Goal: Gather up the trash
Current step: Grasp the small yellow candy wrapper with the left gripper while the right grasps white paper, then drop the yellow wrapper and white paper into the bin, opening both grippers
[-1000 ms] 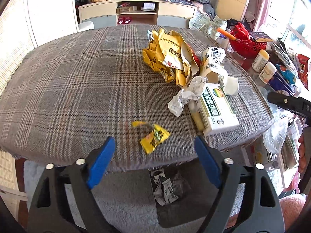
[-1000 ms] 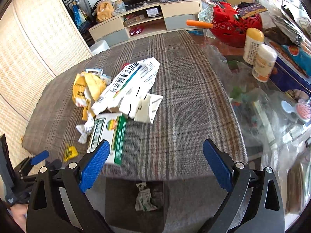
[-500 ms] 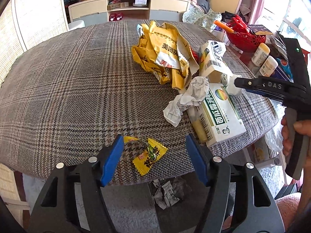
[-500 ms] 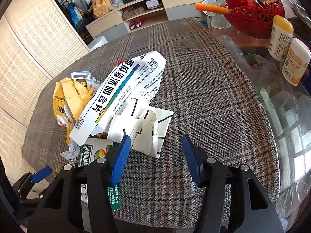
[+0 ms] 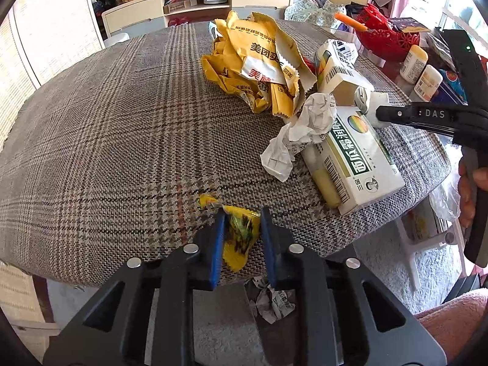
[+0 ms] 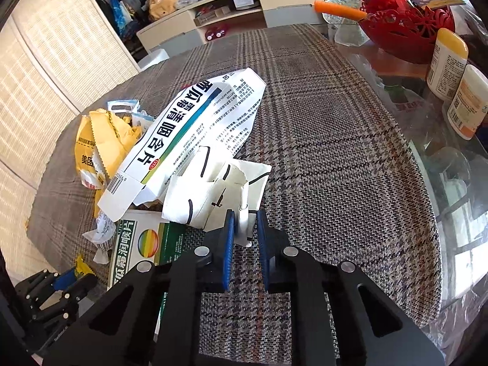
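Left gripper (image 5: 241, 228) has its blue pads squeezed onto the small yellow candy wrapper (image 5: 239, 238), right at the near edge of the plaid-cloth counter (image 5: 122, 137), bottom middle of the left wrist view. Below that edge, at the bottom of the frame, there's a dark bin (image 5: 271, 314) on the floor with some crumpled printed paper scraps (image 5: 274, 303) in it. Right gripper (image 6: 245, 228) is nearly closed and clamped on a corner of the torn white cardboard insert (image 6: 213, 192), lower middle of the right wrist view. The rest of the trash pile sits middle-left in that view: a flattened white medicine carton with green and blue print (image 6: 189, 134) lying over the insert, a green-and-white lozenge box (image 6: 143, 247) just beside it, a crumpled yellow paper delivery bag (image 6: 103, 140) behind, and a balled-up white receipt (image 5: 305, 128) resting against the lozenge box. Upper right there's a red openwork plastic basket (image 6: 405, 27) with an orange-handled tool (image 6: 338, 9) sticking out of it, plus two white bottles (image 6: 457, 82) nearby.
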Demonstrator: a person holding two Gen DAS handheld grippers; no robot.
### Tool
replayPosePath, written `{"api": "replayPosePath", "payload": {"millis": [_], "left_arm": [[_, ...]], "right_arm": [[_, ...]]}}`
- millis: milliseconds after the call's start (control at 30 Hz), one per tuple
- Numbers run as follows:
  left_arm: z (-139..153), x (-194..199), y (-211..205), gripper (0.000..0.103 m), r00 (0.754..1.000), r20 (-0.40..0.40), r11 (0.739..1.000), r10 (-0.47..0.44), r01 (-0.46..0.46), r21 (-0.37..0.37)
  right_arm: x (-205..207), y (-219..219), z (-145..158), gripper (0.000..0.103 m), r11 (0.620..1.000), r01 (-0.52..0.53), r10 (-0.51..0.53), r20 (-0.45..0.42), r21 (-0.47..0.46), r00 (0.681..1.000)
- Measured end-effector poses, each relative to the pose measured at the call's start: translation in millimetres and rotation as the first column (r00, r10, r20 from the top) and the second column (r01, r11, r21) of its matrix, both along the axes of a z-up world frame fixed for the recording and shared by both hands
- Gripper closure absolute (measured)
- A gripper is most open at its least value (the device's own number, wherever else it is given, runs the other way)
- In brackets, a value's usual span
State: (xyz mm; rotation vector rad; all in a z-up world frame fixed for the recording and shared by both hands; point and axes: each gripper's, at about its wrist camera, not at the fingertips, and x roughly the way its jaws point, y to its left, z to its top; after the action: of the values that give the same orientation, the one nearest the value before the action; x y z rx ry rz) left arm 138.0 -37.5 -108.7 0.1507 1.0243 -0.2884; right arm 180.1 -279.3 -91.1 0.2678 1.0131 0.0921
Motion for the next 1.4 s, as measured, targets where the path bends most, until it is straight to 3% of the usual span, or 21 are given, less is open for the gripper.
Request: {"api": "replayPosePath", "payload": {"millis": [400, 733, 1033, 1400], "left_arm": [[24.4, -15.6, 6.7, 0.09, 0.997, 0.075, 0.999, 0.0, 0.002, -0.034], [46.4, -66.5, 10.6, 0.09, 0.996, 0.088, 0.993, 0.005, 0.005, -0.115], [24.3, -134.6, 6.4, 0.09, 0.999, 0.039, 0.982, 0.002, 0.006, -0.189], [-40.1, -155.8, -9.3, 0.09, 0.998, -0.066, 0.986, -0.019, 0.008, -0.164]], "right_arm": [[-32.8, -17.2, 28.7, 0.09, 0.999, 0.035, -0.033, 0.063, -0.034, 0.997], [-123.9, 8.6, 69.4, 0.089, 0.995, -0.056, 0.07, 0.173, -0.084, 0.983], [-177.6, 24.8, 48.0, 0.089, 0.995, -0.093, 0.098, 0.112, -0.046, 0.989], [-190.6, 46.0, -26.8, 0.089, 0.987, -0.146, 0.142, -0.053, -0.063, 0.988]]}}
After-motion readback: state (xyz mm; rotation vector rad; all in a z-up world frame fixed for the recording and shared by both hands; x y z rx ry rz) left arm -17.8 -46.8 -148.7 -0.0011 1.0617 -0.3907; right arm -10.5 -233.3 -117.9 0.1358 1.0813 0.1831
